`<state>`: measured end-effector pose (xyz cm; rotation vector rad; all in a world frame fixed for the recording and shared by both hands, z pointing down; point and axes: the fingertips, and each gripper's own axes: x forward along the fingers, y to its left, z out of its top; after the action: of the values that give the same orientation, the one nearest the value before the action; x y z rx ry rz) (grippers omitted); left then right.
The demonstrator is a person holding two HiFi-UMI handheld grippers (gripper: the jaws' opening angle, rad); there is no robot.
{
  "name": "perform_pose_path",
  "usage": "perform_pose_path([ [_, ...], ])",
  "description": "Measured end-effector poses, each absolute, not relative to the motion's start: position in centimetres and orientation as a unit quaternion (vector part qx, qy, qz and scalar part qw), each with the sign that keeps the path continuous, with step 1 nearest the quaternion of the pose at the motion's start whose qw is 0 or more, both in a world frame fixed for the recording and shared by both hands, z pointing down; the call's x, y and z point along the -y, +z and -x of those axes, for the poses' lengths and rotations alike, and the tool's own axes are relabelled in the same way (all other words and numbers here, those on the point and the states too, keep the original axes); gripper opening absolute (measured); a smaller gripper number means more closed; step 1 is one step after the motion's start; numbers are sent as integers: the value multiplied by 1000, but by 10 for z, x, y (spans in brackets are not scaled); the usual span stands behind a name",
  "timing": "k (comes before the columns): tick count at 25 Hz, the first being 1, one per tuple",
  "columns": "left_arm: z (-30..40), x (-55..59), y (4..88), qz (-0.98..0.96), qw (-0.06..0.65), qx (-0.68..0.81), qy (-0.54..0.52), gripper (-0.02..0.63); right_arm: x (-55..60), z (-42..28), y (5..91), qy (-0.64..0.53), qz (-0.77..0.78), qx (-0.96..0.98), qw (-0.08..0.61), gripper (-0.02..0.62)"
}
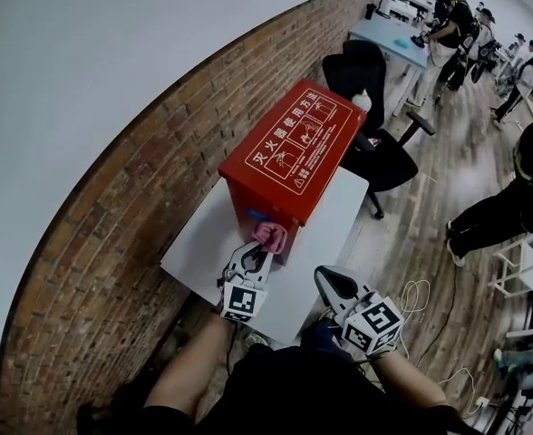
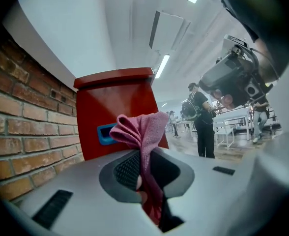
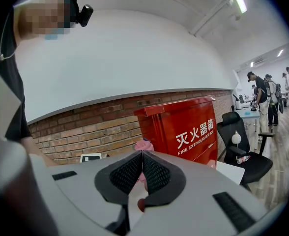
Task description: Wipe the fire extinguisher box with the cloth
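A red fire extinguisher box (image 1: 289, 148) with white print on its lid stands on a white table (image 1: 325, 234) against the brick wall. My left gripper (image 1: 256, 254) is shut on a pink cloth (image 1: 270, 235) close to the box's near end face. In the left gripper view the pink cloth (image 2: 143, 132) bunches up above the jaws, in front of the red box (image 2: 116, 113) and its blue handle recess (image 2: 105, 133). My right gripper (image 1: 334, 284) is shut and empty, over the table's near edge, right of the left one. The right gripper view shows the box (image 3: 186, 127) and the cloth (image 3: 144, 145).
A black office chair (image 1: 371, 143) stands just beyond the table's far end. The brick wall (image 1: 140, 207) runs along the left. Several people stand in the room at the right, with more tables behind. Cables lie on the wooden floor (image 1: 430, 288).
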<state>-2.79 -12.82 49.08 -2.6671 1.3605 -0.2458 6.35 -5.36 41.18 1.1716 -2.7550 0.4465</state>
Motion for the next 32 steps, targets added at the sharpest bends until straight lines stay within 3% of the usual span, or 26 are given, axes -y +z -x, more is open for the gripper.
perform_pose_path([
  [32,92,169,500,853,37,-515,-74,55,57,-59,422,154,-382,909,67,20],
])
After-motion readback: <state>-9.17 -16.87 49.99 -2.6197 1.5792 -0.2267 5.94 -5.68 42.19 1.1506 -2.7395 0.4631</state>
